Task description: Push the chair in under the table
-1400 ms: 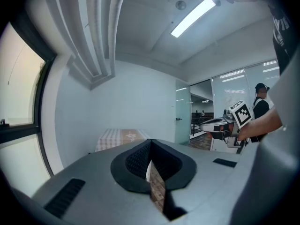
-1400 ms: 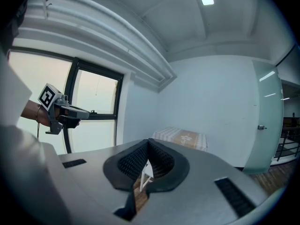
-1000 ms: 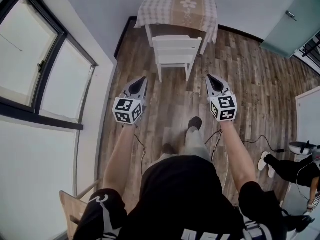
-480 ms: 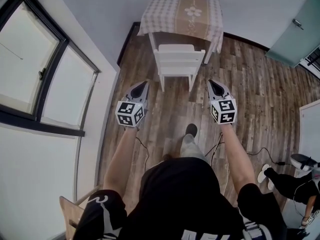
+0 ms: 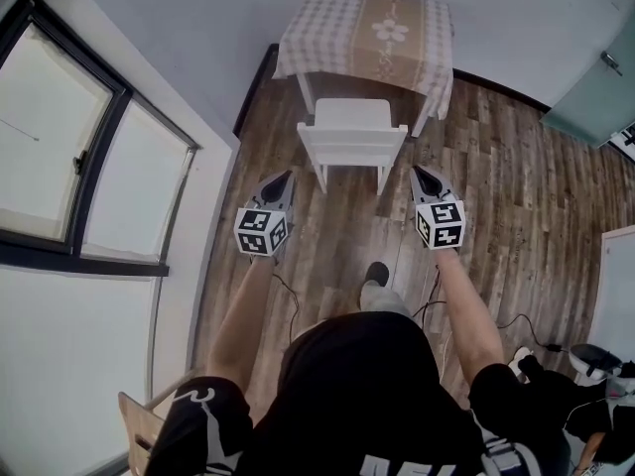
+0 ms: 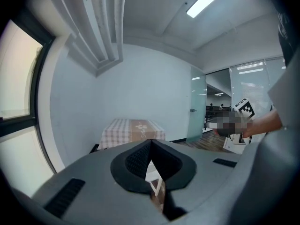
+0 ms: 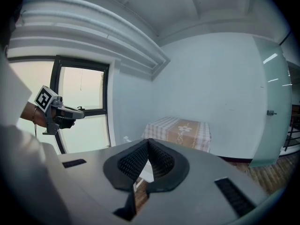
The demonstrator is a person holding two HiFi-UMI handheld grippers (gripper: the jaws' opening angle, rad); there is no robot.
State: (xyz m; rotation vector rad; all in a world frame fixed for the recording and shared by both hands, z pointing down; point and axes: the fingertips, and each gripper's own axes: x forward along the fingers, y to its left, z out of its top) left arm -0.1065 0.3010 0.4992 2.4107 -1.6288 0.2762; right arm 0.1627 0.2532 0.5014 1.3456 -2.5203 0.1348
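A white chair [image 5: 350, 135] stands on the wood floor, pulled out a little from a small table [image 5: 364, 30] covered with a checked cloth that has a tan floral runner. The chair's back faces me. My left gripper [image 5: 282, 179] is shut and empty, short of the chair's left rear corner. My right gripper [image 5: 423, 174] is shut and empty too, just off the chair's right rear corner. Neither touches the chair. The left gripper view shows the table [image 6: 132, 130] beyond the shut jaws, and the right gripper view shows it [image 7: 179, 131] too, with a sliver of white chair [image 7: 146, 171] between the jaws.
A large dark-framed window [image 5: 69, 162] and a white wall run along the left. A glass door [image 5: 597, 97] stands at the far right. Another person's feet [image 5: 556, 373] and a cable [image 5: 516, 320] lie at the lower right. A wooden chair corner [image 5: 144, 415] sits at the lower left.
I have walked forward with both grippers, so the chair and table are nearer. The gripper tips now reach about level with the chair's rear legs. Both stay shut.
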